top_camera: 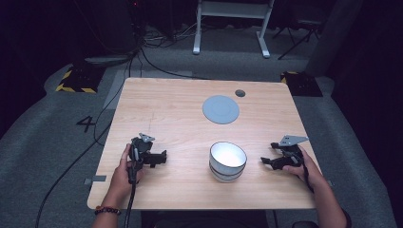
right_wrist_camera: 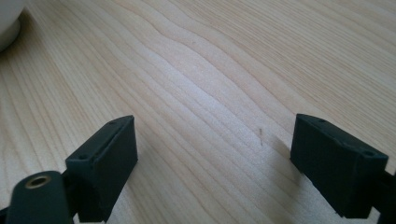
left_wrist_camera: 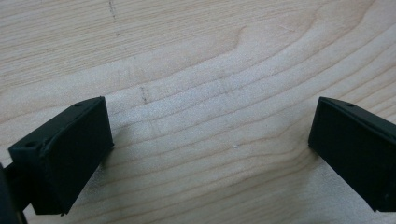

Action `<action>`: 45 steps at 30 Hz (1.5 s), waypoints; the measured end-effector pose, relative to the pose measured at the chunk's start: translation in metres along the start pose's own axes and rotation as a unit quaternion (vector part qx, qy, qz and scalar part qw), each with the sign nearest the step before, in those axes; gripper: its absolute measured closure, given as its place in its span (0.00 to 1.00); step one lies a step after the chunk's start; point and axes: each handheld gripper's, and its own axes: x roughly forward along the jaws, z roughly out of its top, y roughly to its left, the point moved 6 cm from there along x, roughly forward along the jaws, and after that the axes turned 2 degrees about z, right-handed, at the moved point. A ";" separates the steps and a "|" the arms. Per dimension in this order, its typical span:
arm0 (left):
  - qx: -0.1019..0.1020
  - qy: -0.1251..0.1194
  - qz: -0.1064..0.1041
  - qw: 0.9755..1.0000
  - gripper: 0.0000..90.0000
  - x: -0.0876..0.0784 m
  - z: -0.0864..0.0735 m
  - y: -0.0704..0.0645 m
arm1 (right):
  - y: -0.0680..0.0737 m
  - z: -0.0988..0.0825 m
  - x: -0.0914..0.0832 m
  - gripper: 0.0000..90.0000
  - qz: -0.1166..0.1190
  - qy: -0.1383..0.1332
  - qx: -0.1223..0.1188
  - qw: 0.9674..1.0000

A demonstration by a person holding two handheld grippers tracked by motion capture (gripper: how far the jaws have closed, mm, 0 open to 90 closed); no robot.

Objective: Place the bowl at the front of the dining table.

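A white bowl [top_camera: 228,161] with a dark band round its side stands on the wooden table [top_camera: 180,118], near the front and between my two grippers. My left gripper [top_camera: 164,157] rests low over the table to the left of the bowl, jaws pointing toward it. In the left gripper view it [left_wrist_camera: 210,135] stands open over bare wood. My right gripper [top_camera: 264,161] sits to the right of the bowl, a short gap away. Its jaws are wide apart in the right gripper view, where the right gripper [right_wrist_camera: 215,149] is open and empty. The bowl's edge [right_wrist_camera: 8,25] shows at the top left there.
A flat grey round disc [top_camera: 220,109] lies toward the far side of the table. A small dark round spot [top_camera: 240,93] sits near the far edge. Cables run across the grey floor at the left, and a white frame stands beyond the table.
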 end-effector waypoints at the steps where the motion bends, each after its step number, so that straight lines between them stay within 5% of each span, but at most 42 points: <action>1: 0.001 0.000 0.001 1.000 0.00 0.000 0.000 0.000 | 0.000 0.000 0.000 0.16 0.000 0.000 0.000 1.000; 20: -0.001 0.001 -0.001 1.000 0.00 0.000 0.000 0.000 | -0.003 -0.004 -0.007 0.20 -0.008 0.010 0.007 1.000; 25: -0.001 0.001 -0.001 1.000 0.00 0.000 0.000 0.000 | 0.000 0.003 -0.017 0.22 0.001 -0.015 0.012 1.000; 30: -0.001 0.001 -0.001 1.000 0.00 0.000 0.000 0.000 | 0.010 0.016 -0.027 0.22 0.019 -0.042 0.013 0.999; 45: -0.001 0.001 -0.001 1.000 0.00 0.000 0.000 0.000 | 0.039 0.037 -0.039 0.24 0.036 -0.051 -0.031 0.998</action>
